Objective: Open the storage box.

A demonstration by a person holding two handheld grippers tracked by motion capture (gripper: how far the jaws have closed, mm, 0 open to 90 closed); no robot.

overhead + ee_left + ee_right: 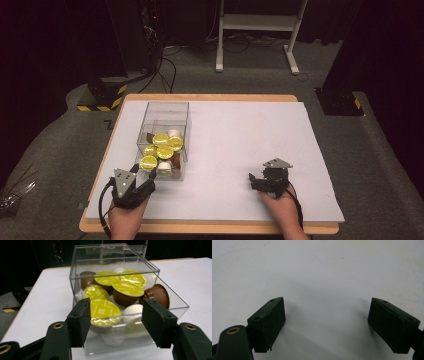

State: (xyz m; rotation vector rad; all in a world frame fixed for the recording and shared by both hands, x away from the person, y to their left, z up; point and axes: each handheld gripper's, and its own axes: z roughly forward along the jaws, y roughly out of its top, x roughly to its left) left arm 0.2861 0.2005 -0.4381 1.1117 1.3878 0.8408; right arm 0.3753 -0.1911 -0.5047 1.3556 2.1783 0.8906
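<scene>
A clear plastic box [167, 111] lies on the white table top, left of centre, and holds several coffee capsules [162, 150] with yellow foil lids, brown bodies and a few white ones. My left gripper [145, 176] sits just at the box's near end, open. In the left gripper view its jaws stand apart in front of the box [82, 255], framing a yellow-lidded capsule [103, 312] that lies behind the clear wall. My right gripper [252, 181] rests near the front right of the table, pointing left. Its jaws [327, 325] are wide apart over bare white surface, open and empty.
The white sheet [240, 130] covers a wooden table whose edge shows at the front and left. A white stand [255, 22] and cables lie on the floor behind. A black-and-yellow striped base [102, 97] sits off the back left corner.
</scene>
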